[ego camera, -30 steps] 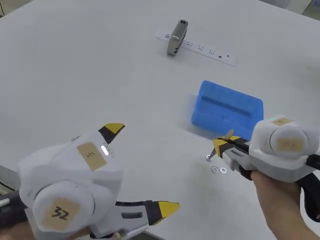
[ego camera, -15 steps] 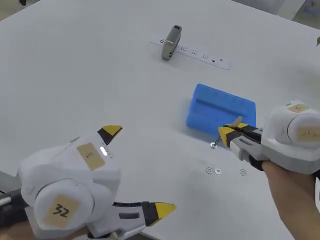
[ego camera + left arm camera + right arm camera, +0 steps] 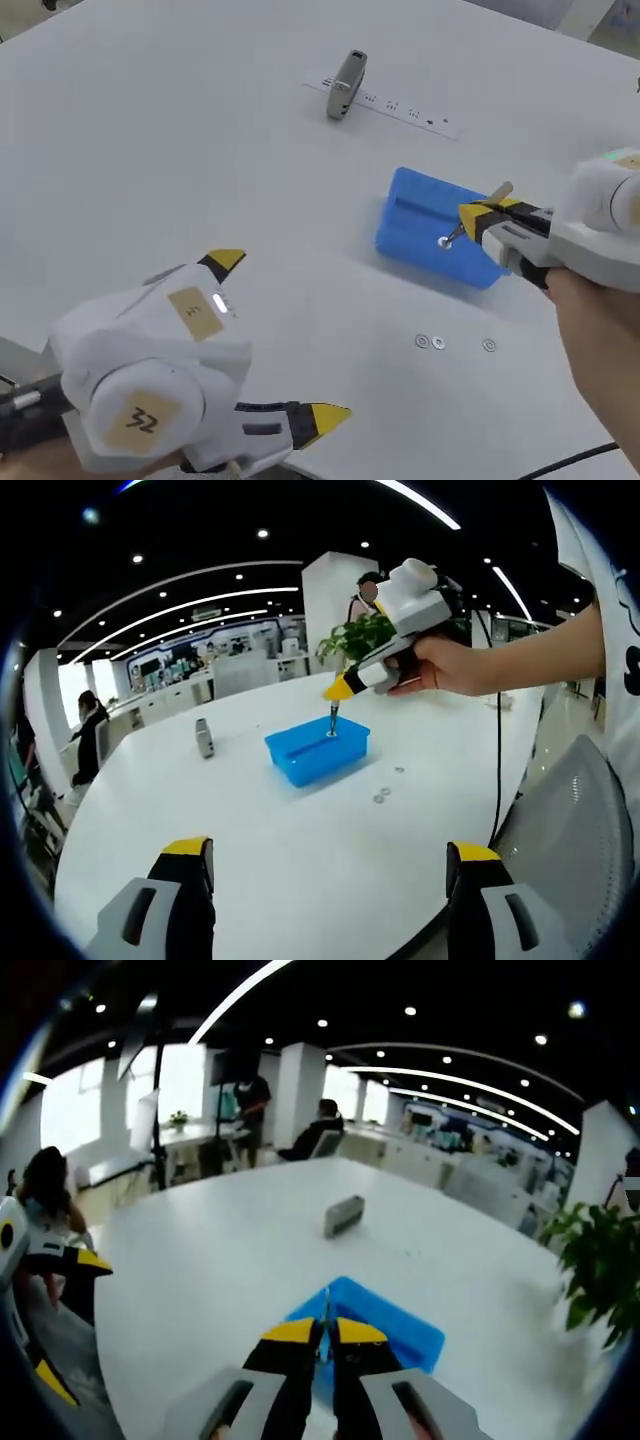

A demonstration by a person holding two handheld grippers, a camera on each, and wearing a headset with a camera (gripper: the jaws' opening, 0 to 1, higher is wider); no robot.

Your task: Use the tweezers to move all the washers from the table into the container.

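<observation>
The right tool [image 3: 482,213] is clamped on the tweezers [image 3: 455,234]. In the right gripper view its yellow-tipped jaws are pressed together with the thin shaft between them. The tweezers slant down and forward from the jaws, and their tip reaches into the open top of the blue container [image 3: 420,215]. A small pale ring at the tip looks like a washer [image 3: 445,242], though it is too small to be sure. A hand [image 3: 590,335] holds the right tool from behind. The forearm comes in from the right side of the tabletop [image 3: 150,150], and the tool is roughly level, aimed across the container.

The left tool [image 3: 275,338] has its jaws spread wide with bare tabletop between them. It hangs close to the near edge, well apart from the container.

The container sits well in from every edge. Three washers [image 3: 438,343] lie flat between it and the near edge: two just beside each other and the third apart from them. Toward the far edge lies a white power strip [image 3: 400,103] with a grey block [image 3: 345,82] standing on one end.
</observation>
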